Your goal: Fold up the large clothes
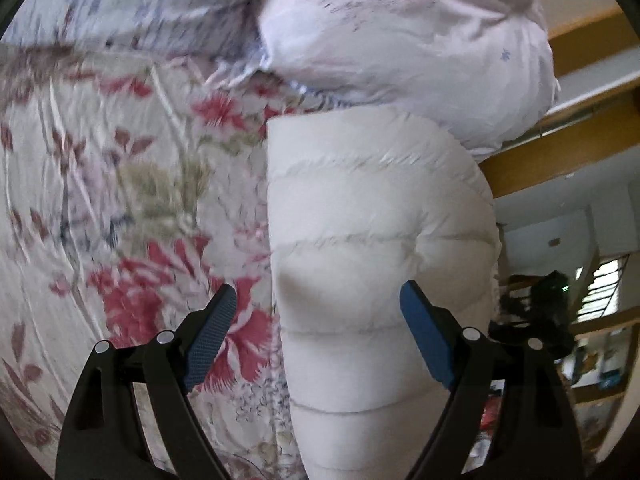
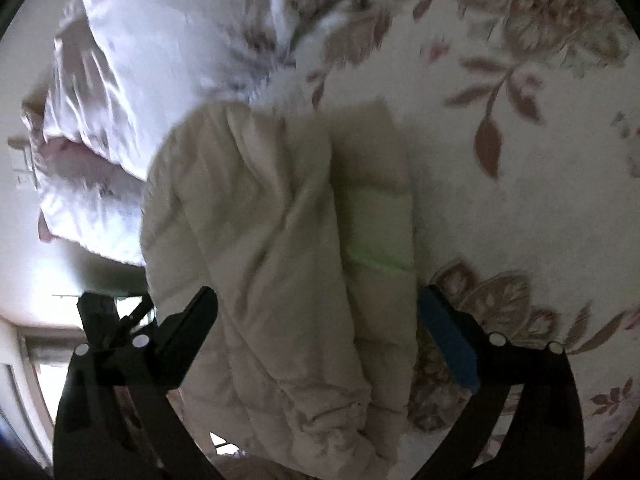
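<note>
A white quilted puffer jacket point(image 1: 376, 216) lies in a long padded roll on the floral bedsheet point(image 1: 120, 168). My left gripper point(image 1: 318, 320) hovers over its near part, open wide. The left fingertip is clear of the cloth and the right one overlaps the jacket's edge without pinching it. In the right wrist view the same jacket point(image 2: 272, 240) shows as a creased, bunched bulk, blurred. My right gripper point(image 2: 320, 312) stands open around it, jaws spread to either side of the padding, and neither pad squeezes the cloth.
A puffy white duvet or pillow with a pale print point(image 1: 400, 40) lies just beyond the jacket, also seen as a duvet point(image 2: 140, 100) in the right wrist view. A wooden bed frame point(image 1: 580, 44) borders the bed at the right. Sheet point(image 2: 520, 208) stretches to the right.
</note>
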A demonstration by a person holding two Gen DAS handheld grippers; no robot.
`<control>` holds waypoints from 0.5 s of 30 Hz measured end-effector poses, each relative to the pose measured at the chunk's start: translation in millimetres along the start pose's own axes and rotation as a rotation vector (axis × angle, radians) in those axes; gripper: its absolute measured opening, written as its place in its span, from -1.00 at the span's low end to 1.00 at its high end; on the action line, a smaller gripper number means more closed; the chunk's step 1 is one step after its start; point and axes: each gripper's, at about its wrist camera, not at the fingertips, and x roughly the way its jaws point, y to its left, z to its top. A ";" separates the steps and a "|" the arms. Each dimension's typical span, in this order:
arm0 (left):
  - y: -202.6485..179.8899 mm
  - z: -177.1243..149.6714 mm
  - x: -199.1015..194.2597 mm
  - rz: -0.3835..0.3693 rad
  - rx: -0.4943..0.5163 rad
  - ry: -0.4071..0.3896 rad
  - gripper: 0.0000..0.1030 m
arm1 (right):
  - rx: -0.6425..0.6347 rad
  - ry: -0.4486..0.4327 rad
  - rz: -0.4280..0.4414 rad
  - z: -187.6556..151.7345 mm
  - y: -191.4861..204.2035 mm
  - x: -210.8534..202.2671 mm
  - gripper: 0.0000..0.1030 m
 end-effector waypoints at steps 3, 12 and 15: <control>3.9 -4.3 10.8 -0.050 -0.058 0.032 0.65 | -0.017 0.049 -0.017 -4.8 -1.3 16.4 0.96; 8.6 -24.3 37.0 -0.221 -0.171 0.089 0.72 | 0.015 0.104 0.122 -3.0 -9.8 40.7 0.96; 2.3 -30.4 45.0 -0.232 -0.162 0.114 0.75 | -0.003 0.138 0.152 -6.1 -5.1 51.7 0.97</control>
